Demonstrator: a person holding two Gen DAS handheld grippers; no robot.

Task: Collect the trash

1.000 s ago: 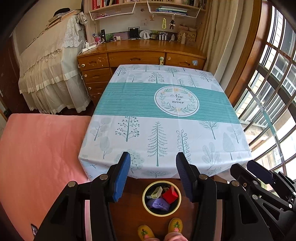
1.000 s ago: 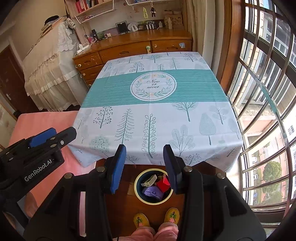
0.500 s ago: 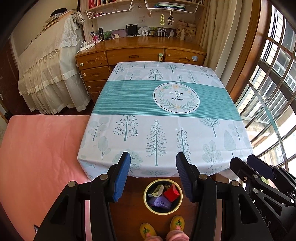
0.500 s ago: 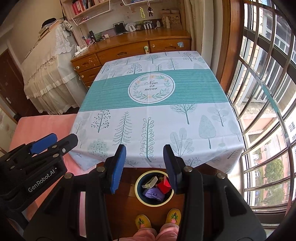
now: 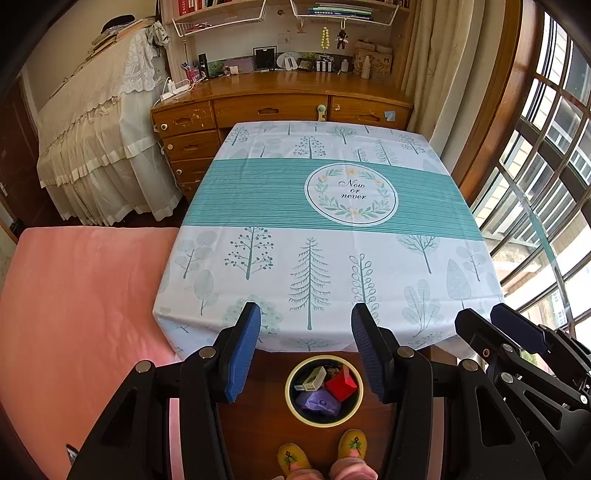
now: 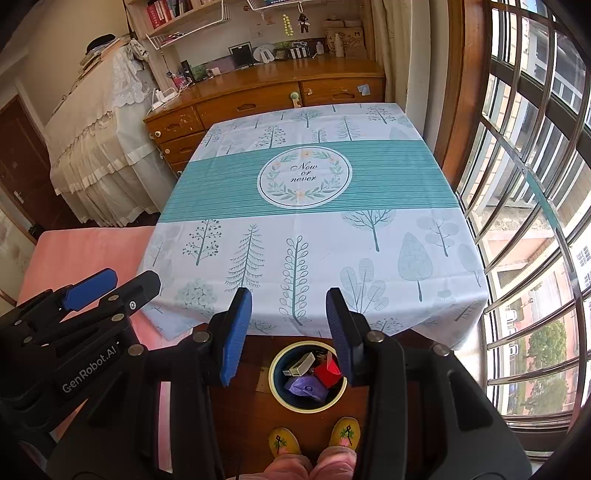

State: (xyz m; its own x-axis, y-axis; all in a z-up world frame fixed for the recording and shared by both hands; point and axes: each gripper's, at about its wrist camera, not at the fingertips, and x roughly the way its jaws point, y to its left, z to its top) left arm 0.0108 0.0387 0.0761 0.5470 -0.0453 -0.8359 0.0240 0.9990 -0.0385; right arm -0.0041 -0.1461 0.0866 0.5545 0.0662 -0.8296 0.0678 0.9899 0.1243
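Your table (image 5: 332, 221) with the tree-print cloth carries no trash that I can see, so collecting looks finished, judging from this view. One bin (image 5: 291, 402) stands on the floor just off the table's near edge, by your slippers. In it lie three pieces I can count: one purple wrapper (image 5: 319, 400), one red carton (image 5: 341, 382), one white box (image 5: 312, 378). Your left gripper (image 5: 306, 332) and right gripper (image 6: 289, 312) both hover with fingers apart, holding nothing

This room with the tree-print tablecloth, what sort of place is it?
Most likely a bedroom or study in a home: a wooden desk with drawers, shelves of books above it, a pink bed beside the table.
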